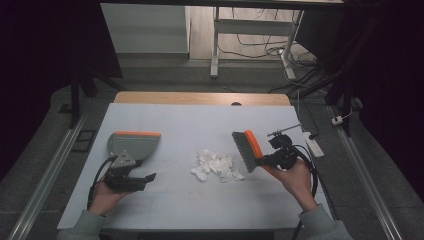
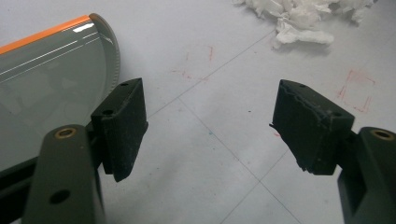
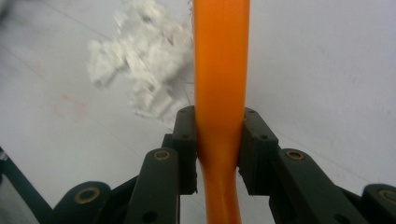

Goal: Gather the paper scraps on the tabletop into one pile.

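Observation:
A grey dustpan (image 1: 134, 145) with an orange front lip lies at the left of the white tabletop. In the left gripper view the dustpan (image 2: 51, 79) sits just left of my jaws. My left gripper (image 1: 141, 174) (image 2: 208, 100) is beside it, open, with only bare table between its pads. A pile of white paper scraps (image 1: 215, 166) (image 2: 303, 16) (image 3: 140, 70) lies mid-table. Just right of the pile, my right gripper (image 1: 270, 159) (image 3: 219, 126) is shut on the orange handle of a hand brush (image 1: 246, 150) (image 3: 220, 60), whose grey bristles face the pile.
The white sheet (image 1: 200, 120) covers a wooden table whose far edge shows behind it. A white power strip (image 1: 313, 145) lies at the right edge. Desk legs and cables stand on the floor beyond. Faint red marks (image 2: 357, 88) are drawn on the sheet.

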{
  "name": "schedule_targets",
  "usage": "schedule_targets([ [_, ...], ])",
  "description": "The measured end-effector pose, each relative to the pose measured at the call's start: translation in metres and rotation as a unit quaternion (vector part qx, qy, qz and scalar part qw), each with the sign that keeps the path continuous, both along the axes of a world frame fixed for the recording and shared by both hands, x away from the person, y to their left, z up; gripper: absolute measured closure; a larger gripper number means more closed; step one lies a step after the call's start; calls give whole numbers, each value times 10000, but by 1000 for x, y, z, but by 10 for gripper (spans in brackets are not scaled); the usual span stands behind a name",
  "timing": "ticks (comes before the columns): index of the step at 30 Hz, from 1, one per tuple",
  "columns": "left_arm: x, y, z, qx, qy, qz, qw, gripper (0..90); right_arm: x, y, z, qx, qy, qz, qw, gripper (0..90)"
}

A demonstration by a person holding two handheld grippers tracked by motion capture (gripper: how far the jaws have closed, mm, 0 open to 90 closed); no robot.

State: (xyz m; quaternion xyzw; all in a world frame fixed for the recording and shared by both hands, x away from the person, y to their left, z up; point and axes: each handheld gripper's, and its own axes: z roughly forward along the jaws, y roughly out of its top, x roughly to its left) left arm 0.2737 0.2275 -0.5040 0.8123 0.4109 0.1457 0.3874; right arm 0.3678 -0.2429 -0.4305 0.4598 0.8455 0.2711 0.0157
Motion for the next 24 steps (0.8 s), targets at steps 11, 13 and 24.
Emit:
schedule_targets([
  [11,-1,-1,0,3,-7,-26,10000,269,-10,28,-31,194,305,-82,9993,708],
  [13,-1,-1,0,21,-4,-13,10000,269,-8,40,-29,257,238,-10,9994,708],
  [24,-2,2,0,-22,-13,11,10000,269,-8,30,-1,627,-202,80,9978,707],
])
